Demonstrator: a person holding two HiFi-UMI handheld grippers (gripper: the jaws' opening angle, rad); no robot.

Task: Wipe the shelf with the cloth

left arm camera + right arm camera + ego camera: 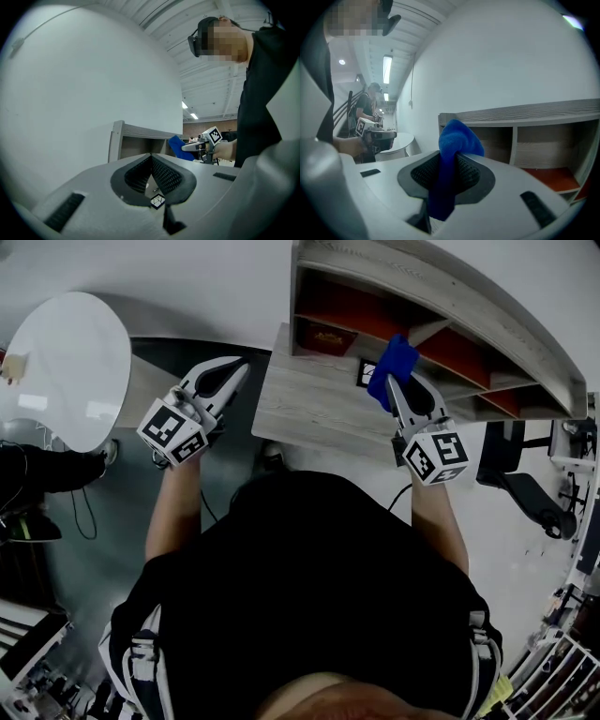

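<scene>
**Blue cloth held at the shelf front**

Blue fleecy cloth (457, 138) is clamped between the jaws of the right gripper (451, 161). Its bunched top pokes out past the tips and its tail hangs back toward the handle. This gripper points at the grey wood-grain shelf unit (441, 306), with the cloth just in front of the shelf's open lower compartments, whose floors are orange-red. Whether the cloth touches the shelf cannot be told. The left gripper (151, 158) has its jaws pressed together with nothing between them and is held off the shelf's left end. A pale wooden desk (309, 404) carries the shelf, and a small black-and-white marker tile (366, 372) lies on it before the shelf. A white round table (66, 362) stands well to the shelf's left.
</scene>
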